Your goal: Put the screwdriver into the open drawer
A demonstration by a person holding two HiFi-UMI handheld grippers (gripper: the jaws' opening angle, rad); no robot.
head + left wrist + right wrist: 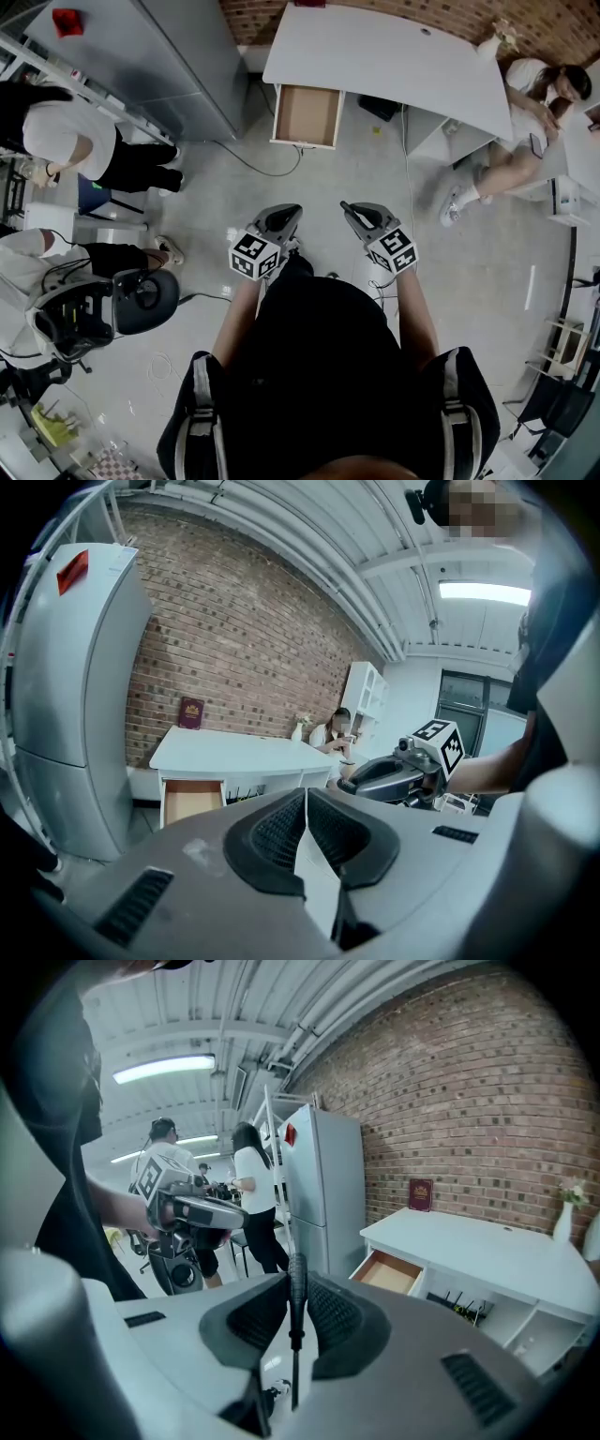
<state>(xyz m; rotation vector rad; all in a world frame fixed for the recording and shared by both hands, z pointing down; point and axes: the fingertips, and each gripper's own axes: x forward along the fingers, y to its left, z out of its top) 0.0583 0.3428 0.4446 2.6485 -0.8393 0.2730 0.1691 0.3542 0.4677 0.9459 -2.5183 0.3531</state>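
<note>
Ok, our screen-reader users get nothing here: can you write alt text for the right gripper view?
The right gripper is shut on a dark screwdriver, clamped between its jaws. Ahead to the right, a white desk with one open drawer stands against a brick wall.

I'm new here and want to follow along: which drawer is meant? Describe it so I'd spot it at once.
Find the brick wall and the white desk in front of it. Under the desk's end nearest the grey fridge is the drawer: pulled out, its bare brown inside standing out from the white desk.
</note>
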